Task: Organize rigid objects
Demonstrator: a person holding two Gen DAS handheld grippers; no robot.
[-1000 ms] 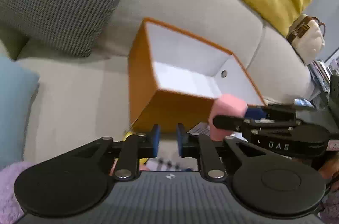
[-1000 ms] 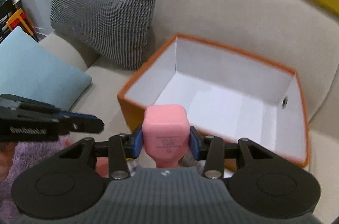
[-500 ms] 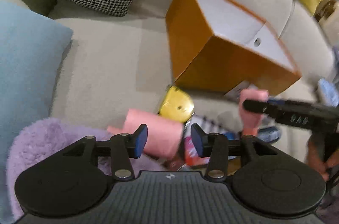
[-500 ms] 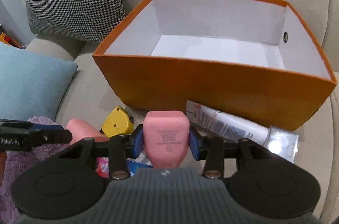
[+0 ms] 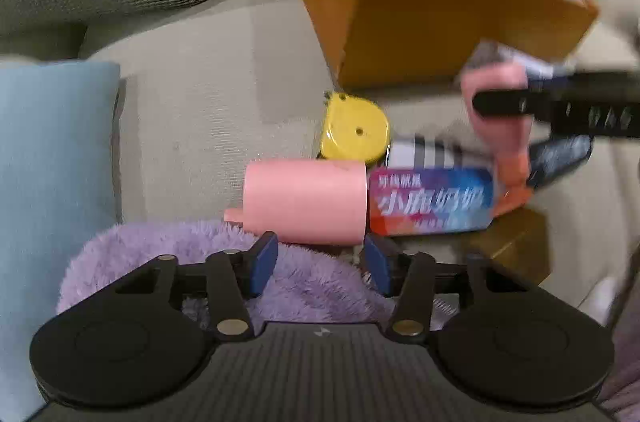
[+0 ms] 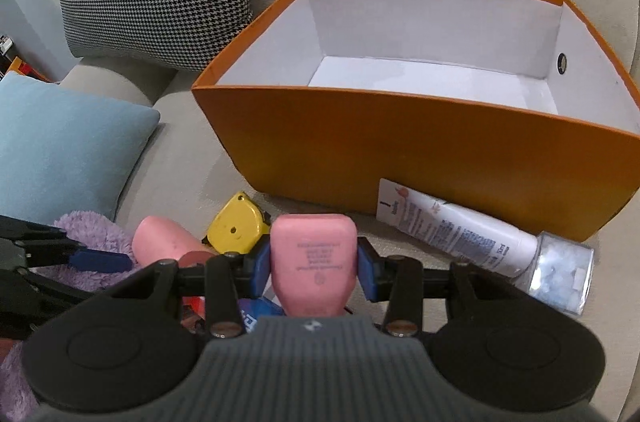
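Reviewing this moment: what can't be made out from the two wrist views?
- Left wrist view: motion blur smears the white tube by the orange box; its print is unreadable.
- Left wrist view: the right tool crosses the pink object it grips, hiding its middle.
- Right wrist view: the right tool's body covers the colourful packet almost wholly.
- Right wrist view: the left tool is cut off by the left edge; its opening is not visible.

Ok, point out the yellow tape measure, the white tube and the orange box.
yellow tape measure (image 5: 354,132), left wrist view, on its flat yellow side.
white tube (image 6: 452,234), right wrist view, on its printed body.
orange box (image 6: 400,150), right wrist view, on its near outer wall.
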